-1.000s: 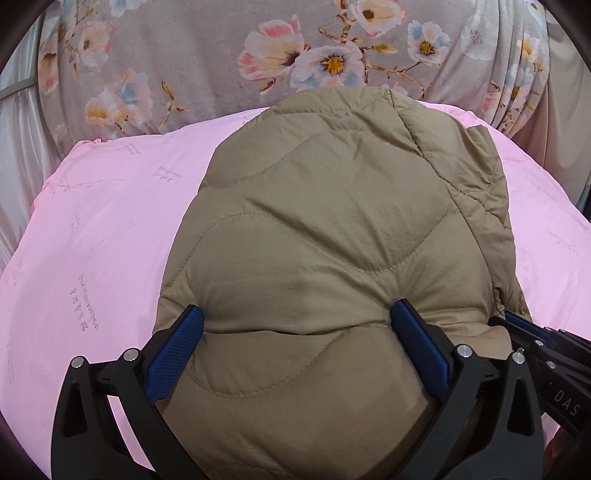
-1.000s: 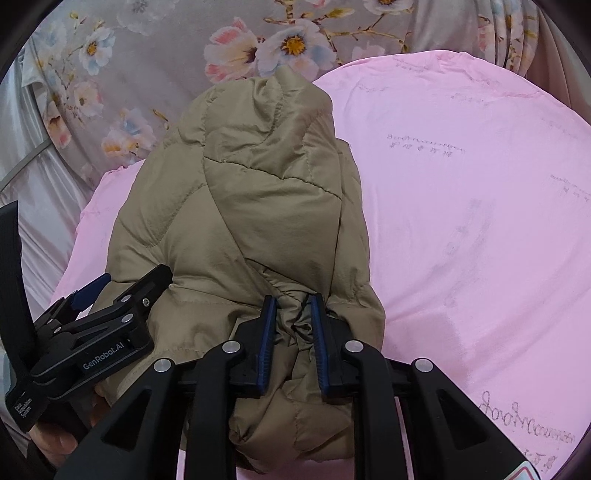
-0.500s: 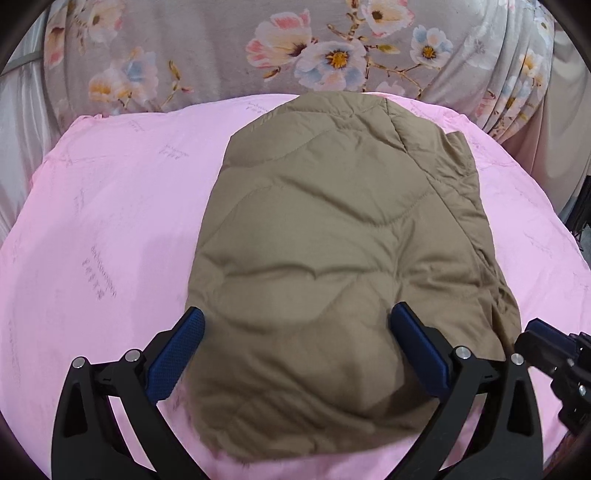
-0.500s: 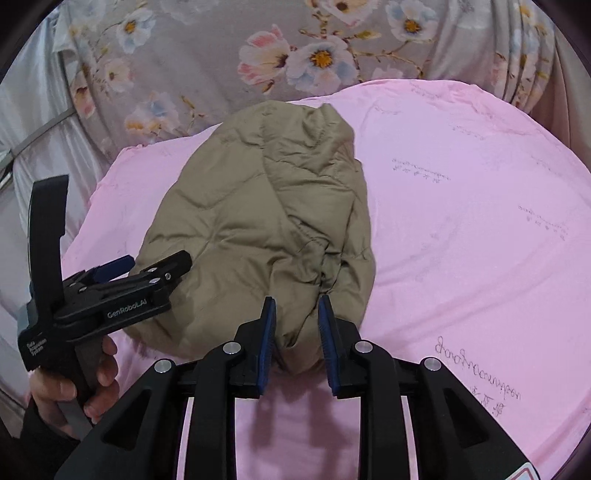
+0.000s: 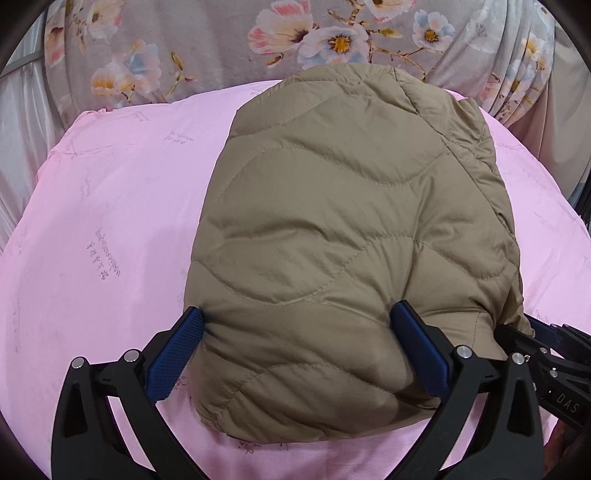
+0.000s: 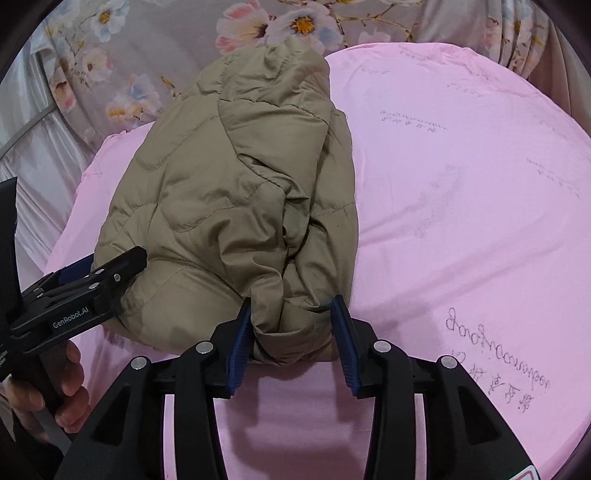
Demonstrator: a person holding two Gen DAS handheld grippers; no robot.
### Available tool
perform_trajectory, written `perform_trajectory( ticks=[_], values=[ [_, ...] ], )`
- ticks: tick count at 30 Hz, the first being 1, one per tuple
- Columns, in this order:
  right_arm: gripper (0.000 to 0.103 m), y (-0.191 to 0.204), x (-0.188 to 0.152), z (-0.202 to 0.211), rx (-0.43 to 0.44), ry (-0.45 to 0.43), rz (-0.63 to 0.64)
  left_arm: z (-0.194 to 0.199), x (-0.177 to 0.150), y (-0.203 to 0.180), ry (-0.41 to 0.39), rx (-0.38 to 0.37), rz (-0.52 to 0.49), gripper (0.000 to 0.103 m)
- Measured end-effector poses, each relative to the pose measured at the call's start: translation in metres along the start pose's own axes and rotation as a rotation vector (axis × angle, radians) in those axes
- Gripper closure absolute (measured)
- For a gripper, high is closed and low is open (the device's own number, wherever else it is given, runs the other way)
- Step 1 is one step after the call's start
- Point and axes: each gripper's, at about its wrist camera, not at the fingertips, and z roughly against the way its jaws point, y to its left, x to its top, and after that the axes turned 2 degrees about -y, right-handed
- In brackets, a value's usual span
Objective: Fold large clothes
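Note:
A tan quilted jacket (image 5: 351, 240) lies folded into a thick bundle on a pink bed sheet (image 5: 110, 240). My left gripper (image 5: 299, 332) is open wide, its blue pads (image 5: 173, 350) pressed against the near end of the bundle on both sides. In the right wrist view the jacket (image 6: 229, 192) lies left of centre. My right gripper (image 6: 291, 325) is open, its pads (image 6: 240, 343) either side of a bunched fold at the bundle's near right corner. The left gripper also shows there (image 6: 110, 273), and the right gripper shows at the lower right of the left wrist view (image 5: 546, 354).
The pink sheet (image 6: 461, 203) stretches wide to the right of the jacket, with embroidered writing (image 6: 498, 365). A grey floral fabric (image 5: 295, 33) rises behind the bed. A hand (image 6: 48, 391) holds the left gripper's handle.
The right gripper has opened and let go of the bunched fold. Both grippers pulled back half a second ago and are now close against the bundle's near end again.

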Motion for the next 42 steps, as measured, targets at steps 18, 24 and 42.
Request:
perform_trajectory(
  ticks=[18,24,42],
  values=[
    [0.044,-0.013,0.029,0.041,-0.069,-0.028,0.015,0.020,0.033,0.062,0.012,-0.052,0.098,0.005],
    [0.039,-0.015,0.080,0.036,0.027,-0.083,-0.050,0.000,0.083,0.108,0.002,-0.143,0.227,0.005],
    [0.005,-0.040,0.094,-0.092,0.456,0.120,-0.320,-0.123,0.070,0.113,0.195,-0.668,0.464,0.005]
  ],
)
